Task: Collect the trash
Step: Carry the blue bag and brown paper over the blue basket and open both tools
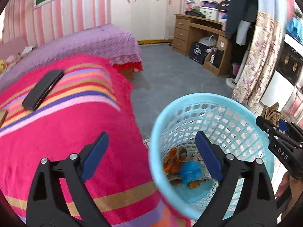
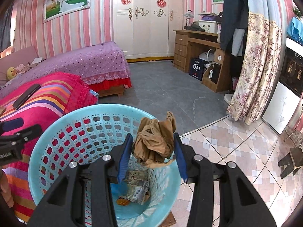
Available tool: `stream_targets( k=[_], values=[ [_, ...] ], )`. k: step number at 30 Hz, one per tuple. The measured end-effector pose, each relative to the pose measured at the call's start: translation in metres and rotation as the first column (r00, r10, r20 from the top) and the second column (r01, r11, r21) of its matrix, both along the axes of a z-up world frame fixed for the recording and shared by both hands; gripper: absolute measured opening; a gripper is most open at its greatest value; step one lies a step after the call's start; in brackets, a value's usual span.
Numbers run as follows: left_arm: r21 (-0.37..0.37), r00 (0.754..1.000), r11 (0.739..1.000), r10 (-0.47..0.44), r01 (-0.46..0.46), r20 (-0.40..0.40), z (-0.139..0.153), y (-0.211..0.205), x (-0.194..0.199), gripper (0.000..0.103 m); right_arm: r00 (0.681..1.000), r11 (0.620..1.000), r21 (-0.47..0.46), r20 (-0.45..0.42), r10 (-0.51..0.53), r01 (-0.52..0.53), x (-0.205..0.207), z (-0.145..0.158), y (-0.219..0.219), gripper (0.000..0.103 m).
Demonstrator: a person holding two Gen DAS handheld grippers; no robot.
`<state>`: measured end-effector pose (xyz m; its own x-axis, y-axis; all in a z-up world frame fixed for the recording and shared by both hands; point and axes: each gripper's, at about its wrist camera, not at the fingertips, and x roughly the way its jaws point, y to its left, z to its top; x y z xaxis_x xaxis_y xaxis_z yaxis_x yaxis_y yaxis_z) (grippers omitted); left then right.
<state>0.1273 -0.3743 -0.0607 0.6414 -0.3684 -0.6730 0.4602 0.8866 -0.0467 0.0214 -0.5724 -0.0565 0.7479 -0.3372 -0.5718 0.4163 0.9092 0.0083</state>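
Holding item: right gripper (image 2: 152, 147) clamps a crumpled brown wad (image 2: 154, 141), paper or thin fabric, I cannot tell which, between its blue pads (image 2: 124, 157).
Position of held item: wad hangs over the near part of the basket's opening, above the rim, not yet inside.
Left gripper (image 1: 151, 151): jaws spread wide, nothing between them; one finger sits over the blanket, the other over the basket mouth.
Basket: light blue plastic wastebasket (image 2: 75, 117) with perforated walls, standing just beside the bed.
Basket contents: blue fuzzy ball (image 1: 190, 171), orange scraps (image 1: 171, 160), and a printed carton (image 2: 135, 187) flattened on the bottom.
Bed surface: pink striped blanket (image 1: 66, 132) hangs down next to the basket; a dark phone (image 1: 42, 89) lies on it, well apart from the basket.
Far bed area: purple dotted bedspread (image 2: 94, 60) beyond the blanket.
Floor: grey carpet (image 2: 161, 90) ahead, patterned tiles (image 2: 236, 151) on the right side of the basket.
Background: white wardrobe (image 2: 144, 28), wooden desk (image 2: 189, 43), floral curtain (image 2: 253, 71).
Person: fingers of a hand (image 2: 5, 187) visible at the left edge of the right wrist view.
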Motion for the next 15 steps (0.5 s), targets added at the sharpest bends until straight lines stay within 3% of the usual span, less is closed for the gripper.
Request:
stream_targets(
  k=[2,4,5,6,11,15],
  values=[
    [-0.004,1.0,1.0,0.02,-0.02,-0.011,0.001,0.013,0.002,0.092,1.0,1.0,-0.016,-0.005,0.01,-0.01,0.006,0.0,0.007,0.045],
    [-0.002,0.999,0.999,0.034,-0.034,-0.007,0.002,0.024,0.001,0.092,1.0,0.999,-0.04,-0.012,0.009,-0.009,0.01,0.0,0.013,0.059],
    [0.001,0.999,0.999,0.04,-0.04,-0.001,0.003,0.031,0.0,0.093,1.0,0.998,-0.056,-0.011,0.004,-0.005,0.011,0.002,0.016,0.074],
    [0.005,0.999,0.999,0.044,-0.044,0.005,0.004,0.035,-0.003,0.093,1.0,0.998,-0.063,-0.006,0.004,-0.004,0.011,0.003,0.019,0.08],
    [0.016,0.995,0.997,0.075,-0.076,0.061,0.016,0.066,-0.021,0.095,1.0,0.997,-0.082,-0.005,-0.007,0.006,0.013,0.009,0.03,0.094],
    [0.004,0.991,0.995,0.098,-0.099,0.09,0.025,0.092,-0.036,0.096,1.0,0.997,-0.079,-0.011,-0.011,0.01,0.013,0.012,0.042,0.098]
  ],
)
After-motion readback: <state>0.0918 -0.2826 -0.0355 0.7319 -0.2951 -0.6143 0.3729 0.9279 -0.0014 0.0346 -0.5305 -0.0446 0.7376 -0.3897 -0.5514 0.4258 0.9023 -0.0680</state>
